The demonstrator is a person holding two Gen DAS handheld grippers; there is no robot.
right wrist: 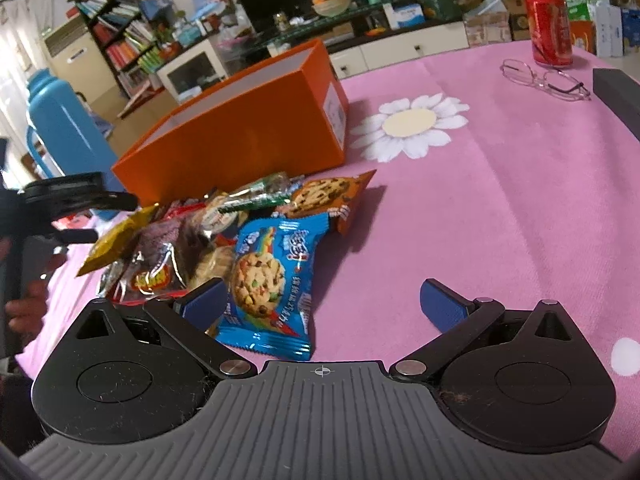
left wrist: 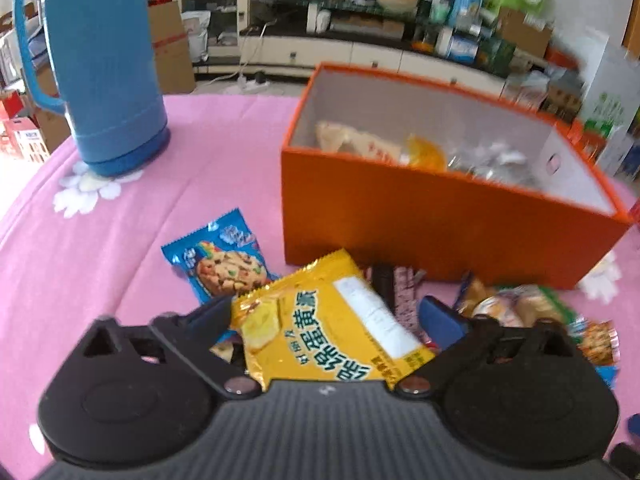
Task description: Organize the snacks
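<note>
An open orange box (left wrist: 440,216) stands on the pink tablecloth with a few snack packets inside; it also shows in the right wrist view (right wrist: 240,136). My left gripper (left wrist: 326,312) is open, its fingers spread around a yellow cake packet (left wrist: 332,320) that lies between them. A blue cookie packet (left wrist: 224,264) lies to its left. My right gripper (right wrist: 324,300) is open over another blue cookie packet (right wrist: 272,284), at the near edge of a snack pile (right wrist: 208,232). An orange cookie packet (right wrist: 328,196) lies by the box.
A blue thermos jug (left wrist: 104,64) stands at the table's far left. A red soda can (right wrist: 549,28) and a pair of glasses (right wrist: 548,78) sit at the far right. A dark block (right wrist: 618,92) is at the right edge. Shelves and cabinets are behind.
</note>
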